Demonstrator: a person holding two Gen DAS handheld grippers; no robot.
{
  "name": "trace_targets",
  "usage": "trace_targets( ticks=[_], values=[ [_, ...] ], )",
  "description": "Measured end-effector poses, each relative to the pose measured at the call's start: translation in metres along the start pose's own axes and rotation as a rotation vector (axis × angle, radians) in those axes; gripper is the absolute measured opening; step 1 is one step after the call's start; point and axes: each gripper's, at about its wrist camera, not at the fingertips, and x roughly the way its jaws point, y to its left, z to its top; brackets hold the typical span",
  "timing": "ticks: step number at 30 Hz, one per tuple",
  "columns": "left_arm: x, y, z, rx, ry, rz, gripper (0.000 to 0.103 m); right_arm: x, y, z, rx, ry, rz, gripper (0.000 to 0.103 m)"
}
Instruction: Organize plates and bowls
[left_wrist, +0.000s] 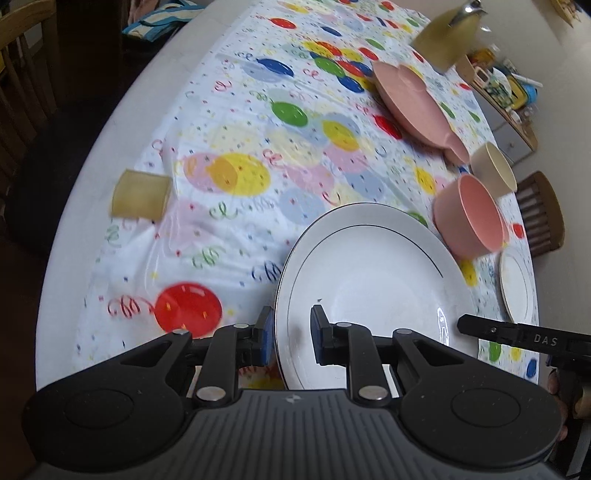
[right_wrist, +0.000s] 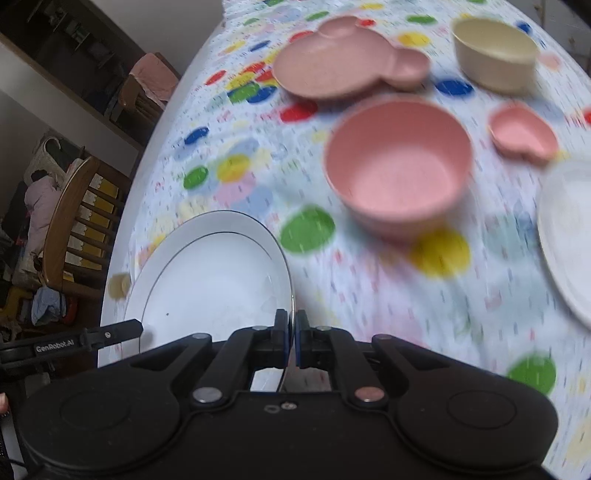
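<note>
A large white plate (left_wrist: 373, 284) with a thin dark ring is held tilted above the balloon-print tablecloth. My left gripper (left_wrist: 291, 338) straddles its near rim with a gap between pad and plate. My right gripper (right_wrist: 291, 341) is shut on the opposite rim of the same plate (right_wrist: 210, 280). A pink bowl (right_wrist: 399, 166), a cream bowl (right_wrist: 495, 51), a pink bear-shaped plate (right_wrist: 343, 62), a small pink dish (right_wrist: 524, 133) and a second white plate (right_wrist: 569, 229) rest on the table.
The round table's edge (left_wrist: 59, 236) curves along the left. Two tan blocks sit on the cloth, one near the left edge (left_wrist: 140, 194) and one far back (left_wrist: 439, 42). Wooden chairs (right_wrist: 77, 221) stand beside the table. A cluttered shelf (left_wrist: 506, 88) is beyond it.
</note>
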Motion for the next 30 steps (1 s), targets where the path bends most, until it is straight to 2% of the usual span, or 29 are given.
trace_targets(
  ticks=[5, 10, 23, 30],
  values=[
    [0.003, -0.007, -0.018, 0.036, 0.028, -0.004, 0.02, -0.003, -0.015, -0.03, 0.032, 0.006, -0.01, 0.004],
    [0.004, -0.008, -0.025, 0.056, 0.037, 0.003, 0.02, -0.004, -0.021, -0.046, 0.051, 0.003, -0.027, 0.004],
    [0.002, -0.012, -0.029, 0.09, 0.029, 0.034, 0.02, -0.001, -0.02, -0.057, 0.077, -0.006, -0.044, 0.004],
    [-0.017, -0.016, -0.03, 0.119, -0.015, 0.023, 0.02, -0.016, -0.018, -0.058, 0.068, -0.047, -0.073, 0.014]
  ],
)
